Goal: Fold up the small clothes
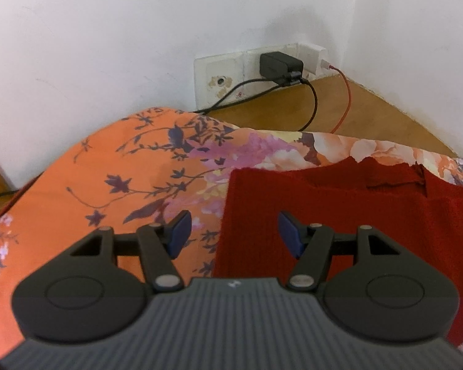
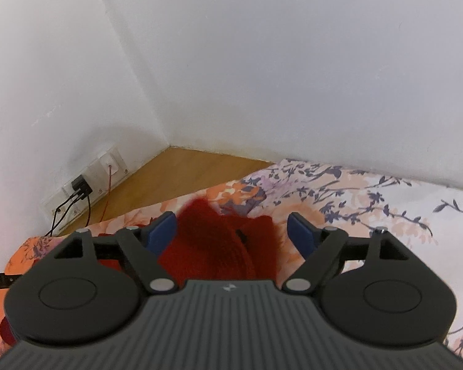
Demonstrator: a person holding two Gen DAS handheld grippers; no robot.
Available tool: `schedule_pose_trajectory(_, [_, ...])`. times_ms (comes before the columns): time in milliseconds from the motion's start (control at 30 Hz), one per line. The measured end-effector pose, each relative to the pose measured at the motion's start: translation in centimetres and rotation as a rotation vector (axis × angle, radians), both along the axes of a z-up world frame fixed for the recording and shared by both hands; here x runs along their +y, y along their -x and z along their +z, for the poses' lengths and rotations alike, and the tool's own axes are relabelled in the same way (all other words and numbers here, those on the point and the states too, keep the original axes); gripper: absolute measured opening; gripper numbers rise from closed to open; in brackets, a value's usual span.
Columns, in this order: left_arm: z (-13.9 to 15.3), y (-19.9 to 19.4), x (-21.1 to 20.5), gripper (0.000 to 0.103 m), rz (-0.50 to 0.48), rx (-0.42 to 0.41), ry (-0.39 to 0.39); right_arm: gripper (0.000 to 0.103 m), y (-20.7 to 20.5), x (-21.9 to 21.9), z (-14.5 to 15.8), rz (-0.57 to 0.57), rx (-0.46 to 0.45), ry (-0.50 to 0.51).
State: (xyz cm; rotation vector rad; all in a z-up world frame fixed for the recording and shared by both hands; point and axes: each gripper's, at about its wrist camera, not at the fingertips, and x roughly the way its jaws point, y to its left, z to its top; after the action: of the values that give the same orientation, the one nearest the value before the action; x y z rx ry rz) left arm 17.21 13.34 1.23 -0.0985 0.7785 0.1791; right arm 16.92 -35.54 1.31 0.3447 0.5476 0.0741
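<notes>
A dark red knitted garment (image 1: 339, 215) lies flat on an orange and white floral bedsheet (image 1: 77, 185), filling the right half of the left wrist view. My left gripper (image 1: 234, 229) hovers open over the garment's left edge, which runs between its blue pads (image 1: 179, 231), and nothing is pinched. In the right wrist view a blurred, bunched fold of the same red garment (image 2: 219, 246) sits between the jaws of my right gripper (image 2: 231, 229). They stand wide, with the left pad close to the cloth and a gap at the right pad (image 2: 301, 234).
White walls meet in a corner behind the bed. A socket strip with a black charger (image 1: 281, 64), black cables and a red cable (image 1: 345, 101) sits low on the wall, above a strip of wooden floor (image 1: 379, 108). The floral bedsheet (image 2: 385, 215) stretches to the right.
</notes>
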Motion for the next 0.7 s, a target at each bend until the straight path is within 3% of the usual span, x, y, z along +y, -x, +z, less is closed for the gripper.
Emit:
schedule_pose_trajectory(233, [-1.4, -1.6, -0.4, 0.064, -0.019, 0.031, 0.008, 0.086, -1.9, 0.4, -1.4, 0.065, 0.060, -0.002])
schedule_pose_trajectory(467, [-2.4, -2.6, -0.3, 0.063, -0.022, 0.046, 0.044, 0.086, -5.1, 3.1, -3.9, 0.167, 0.144, 0.103])
schedule_pose_trajectory(700, [-2.6, -2.4, -1.0, 0.059, -0.044, 0.039, 0.054, 0.074, -5.6, 5.3, -5.4, 0.223, 0.140, 0.205])
